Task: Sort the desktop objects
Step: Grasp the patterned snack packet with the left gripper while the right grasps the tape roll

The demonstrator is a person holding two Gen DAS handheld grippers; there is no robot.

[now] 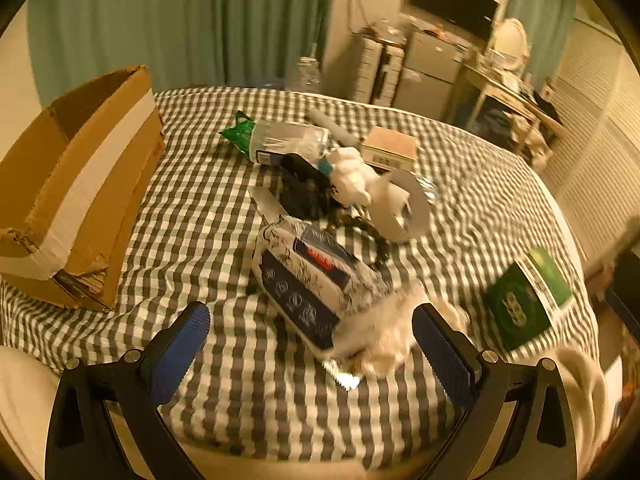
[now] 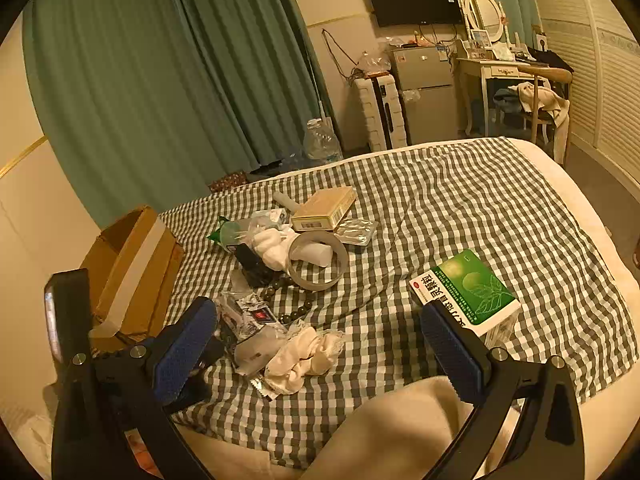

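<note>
Both of my tongs stand as wide as they go and hold nothing, so I judge the sorting has hardly begun.

Through the left wrist camera, my left tongs [image 1: 311, 346] hover over the gingham cloth [image 1: 224, 208]. A soft printed blue-and-white tissue pack [image 1: 316, 276] lies just ahead between the pads, with a crumpled cream lace cloth [image 1: 394, 336] beside the right pad. Far left stands the open brown cardboard box [image 1: 80, 184], apparently the bin. Next I should lower and close on the pack.

Through the right wrist camera, my right tongs [image 2: 320, 342] hang above the same cream cloth, and a flat green-and-white medicine carton [image 2: 472, 292] touches or sits just behind the right pad.
</note>
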